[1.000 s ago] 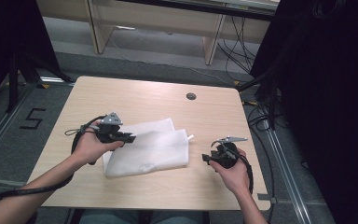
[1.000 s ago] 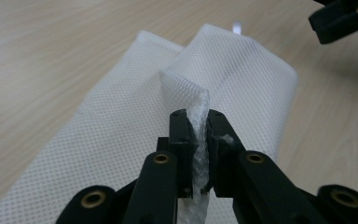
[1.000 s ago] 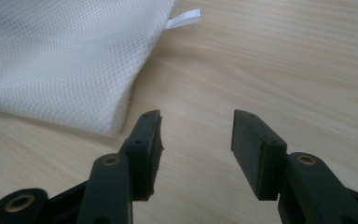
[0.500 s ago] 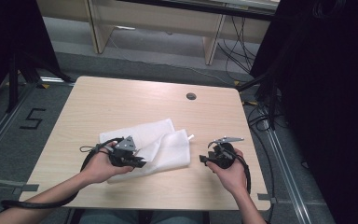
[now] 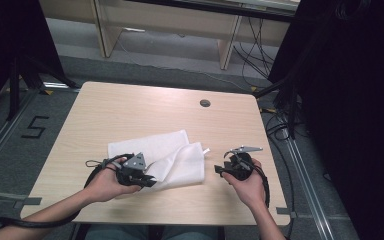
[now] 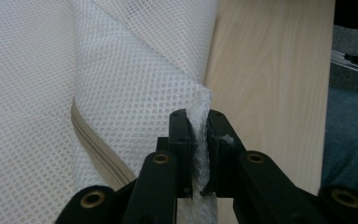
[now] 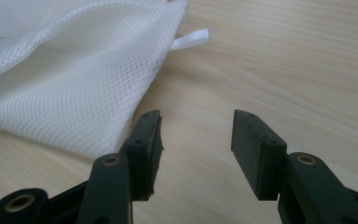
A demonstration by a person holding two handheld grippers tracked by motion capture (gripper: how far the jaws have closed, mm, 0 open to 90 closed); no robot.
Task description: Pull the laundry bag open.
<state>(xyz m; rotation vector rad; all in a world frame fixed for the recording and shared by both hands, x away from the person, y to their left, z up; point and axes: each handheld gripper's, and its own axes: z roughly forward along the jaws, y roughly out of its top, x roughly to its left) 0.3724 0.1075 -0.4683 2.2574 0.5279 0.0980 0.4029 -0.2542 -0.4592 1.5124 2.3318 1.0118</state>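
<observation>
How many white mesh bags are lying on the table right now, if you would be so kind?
1. The white mesh bag lies on the table near its front edge; the left gripper pinches its folded corner. A second one under its folds cannot be ruled out.

white mesh bag lies crumpled on the table's near half, one corner lifted
</observation>
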